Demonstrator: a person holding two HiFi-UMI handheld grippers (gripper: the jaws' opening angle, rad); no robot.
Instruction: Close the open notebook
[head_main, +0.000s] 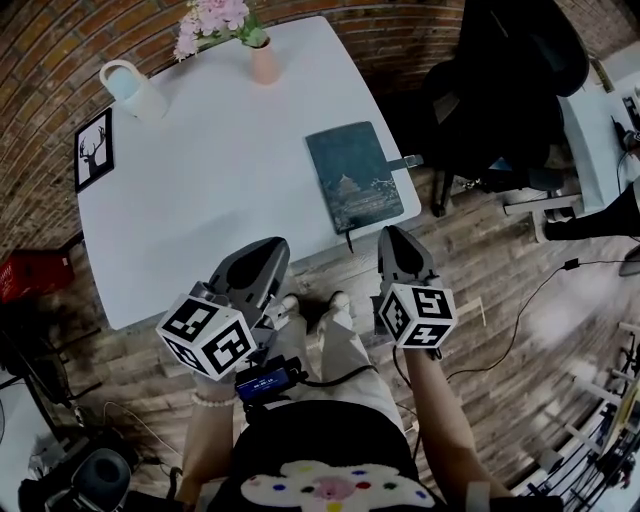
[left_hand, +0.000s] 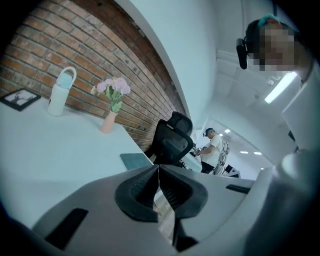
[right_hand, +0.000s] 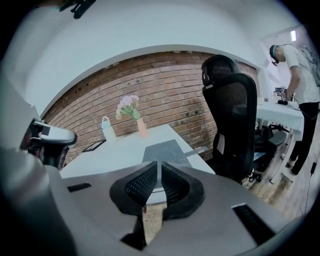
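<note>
A dark teal notebook (head_main: 352, 175) lies shut, cover up, near the right front corner of the white table (head_main: 200, 200), with its strap sticking out over the right edge. The left gripper view shows the notebook (left_hand: 135, 161) as a thin slab, and in the right gripper view the notebook (right_hand: 165, 150) lies straight ahead. My left gripper (head_main: 262, 250) hovers at the table's front edge, shut and holding nothing. My right gripper (head_main: 392, 235) is off the table just below the notebook's near end. Its pads stand almost together, with nothing between them.
A pink vase of flowers (head_main: 262, 55), a white bottle (head_main: 135, 90) and a framed deer picture (head_main: 93, 150) stand along the far and left sides of the table. A black office chair (head_main: 500, 80) is close on the right. A person (right_hand: 300, 75) stands at another desk behind it.
</note>
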